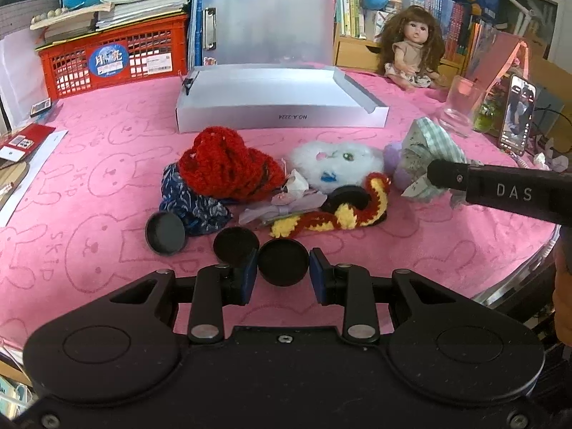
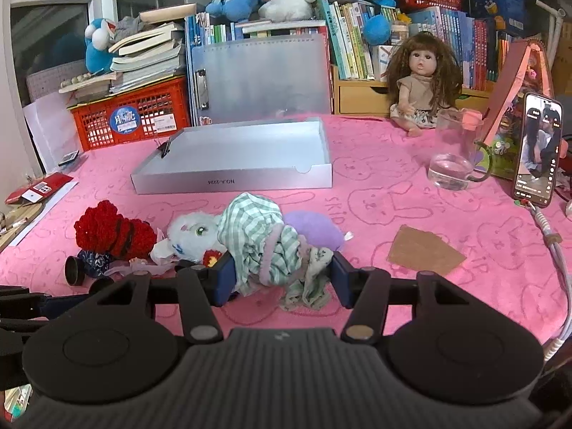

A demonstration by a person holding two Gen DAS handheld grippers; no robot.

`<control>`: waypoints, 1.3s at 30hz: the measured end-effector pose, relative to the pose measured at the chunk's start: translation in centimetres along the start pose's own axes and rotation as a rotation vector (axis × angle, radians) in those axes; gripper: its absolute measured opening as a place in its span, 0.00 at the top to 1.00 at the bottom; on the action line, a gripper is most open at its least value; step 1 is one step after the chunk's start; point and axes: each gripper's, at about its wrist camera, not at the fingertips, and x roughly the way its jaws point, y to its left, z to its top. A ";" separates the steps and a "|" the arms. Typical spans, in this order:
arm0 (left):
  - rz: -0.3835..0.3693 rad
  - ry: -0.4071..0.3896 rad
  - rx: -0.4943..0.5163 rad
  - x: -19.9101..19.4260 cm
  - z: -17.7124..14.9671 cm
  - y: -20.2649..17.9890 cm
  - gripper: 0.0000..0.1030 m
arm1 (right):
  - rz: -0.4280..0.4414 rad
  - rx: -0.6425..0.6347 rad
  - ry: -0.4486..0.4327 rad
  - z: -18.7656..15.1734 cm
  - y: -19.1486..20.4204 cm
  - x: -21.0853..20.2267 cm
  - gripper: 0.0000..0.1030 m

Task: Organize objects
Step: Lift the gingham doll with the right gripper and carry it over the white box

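Observation:
My left gripper [image 1: 284, 274] is shut on a black round lid [image 1: 282, 261], held just above the pink cloth. Two more black lids [image 1: 166, 233] [image 1: 236, 243] lie beside it. Behind them sits a heap: red crochet piece [image 1: 225, 164], blue patterned cloth [image 1: 189, 200], white plush [image 1: 332, 164] and a red-and-yellow crochet snake [image 1: 339, 216]. My right gripper [image 2: 282, 276] is shut on a green checked doll garment [image 2: 257, 236], which bunches between its pads, beside a purple plush [image 2: 314, 230]. An open silver box [image 2: 236, 157] stands empty behind the heap.
A doll [image 2: 422, 85] sits at the back right. A glass [image 2: 454, 157] and a propped phone [image 2: 540, 150] stand at the right, with a cardboard scrap [image 2: 425, 250] in front. A red crate [image 2: 132, 118], stacked books and shelves line the back.

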 end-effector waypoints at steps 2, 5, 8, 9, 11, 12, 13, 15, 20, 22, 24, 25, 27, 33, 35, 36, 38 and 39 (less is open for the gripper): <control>-0.003 -0.015 0.005 -0.2 0.5 0.1 0.71 | 0.002 0.000 -0.003 0.1 0.0 -0.1 0.44; -0.010 -0.042 0.006 -0.5 1.4 0.2 0.71 | 0.002 -0.003 -0.005 0.3 0.0 -0.1 0.44; -0.018 -0.065 0.000 -0.8 2.4 0.3 0.71 | 0.004 0.004 -0.004 0.6 -0.1 0.1 0.43; -0.019 -0.073 -0.002 -0.8 2.7 0.4 0.71 | 0.005 0.004 -0.004 0.7 -0.2 0.1 0.43; -0.018 -0.088 -0.004 -0.9 3.5 0.6 0.71 | 0.006 0.004 -0.006 0.9 -0.2 0.1 0.43; -0.017 -0.095 -0.004 -1.0 3.8 0.6 0.71 | 0.008 0.004 -0.009 1.0 -0.3 0.1 0.43; -0.016 -0.103 -0.006 -1.0 4.2 0.7 0.71 | 0.011 0.005 -0.013 1.2 -0.4 0.2 0.43; -0.016 -0.117 -0.008 -1.0 5.0 0.9 0.71 | 0.012 0.006 -0.021 1.7 -0.5 0.2 0.42; -0.012 -0.140 -0.018 -0.8 7.1 1.3 0.71 | 0.016 0.018 -0.040 2.9 -1.0 0.6 0.42; -0.009 -0.145 -0.018 -0.4 7.8 1.5 0.71 | 0.018 0.017 -0.047 3.5 -1.1 0.9 0.42; -0.005 -0.149 -0.016 -0.1 8.6 1.6 0.71 | 0.019 0.015 -0.054 4.0 -1.2 1.3 0.42; -0.003 -0.149 -0.016 0.1 8.9 1.7 0.71 | 0.019 0.016 -0.054 4.2 -1.2 1.6 0.42; -0.003 -0.150 -0.021 0.6 9.8 1.8 0.71 | 0.021 0.026 -0.057 4.9 -1.4 2.1 0.42; -0.001 -0.162 -0.028 2.0 12.3 2.0 0.71 | 0.021 0.032 -0.082 6.8 -1.7 3.1 0.42; 0.008 -0.166 -0.028 2.5 13.2 2.1 0.71 | 0.020 0.028 -0.088 7.3 -1.8 3.4 0.42; 0.010 -0.166 -0.030 2.7 13.5 2.1 0.71 | 0.022 0.028 -0.088 7.6 -1.8 3.6 0.42; 0.015 -0.161 -0.036 3.2 14.2 2.3 0.71 | 0.026 0.036 -0.087 8.2 -2.1 4.0 0.42; 0.017 -0.159 -0.038 3.5 14.5 2.3 0.71 | 0.027 0.039 -0.088 8.4 -2.1 4.2 0.42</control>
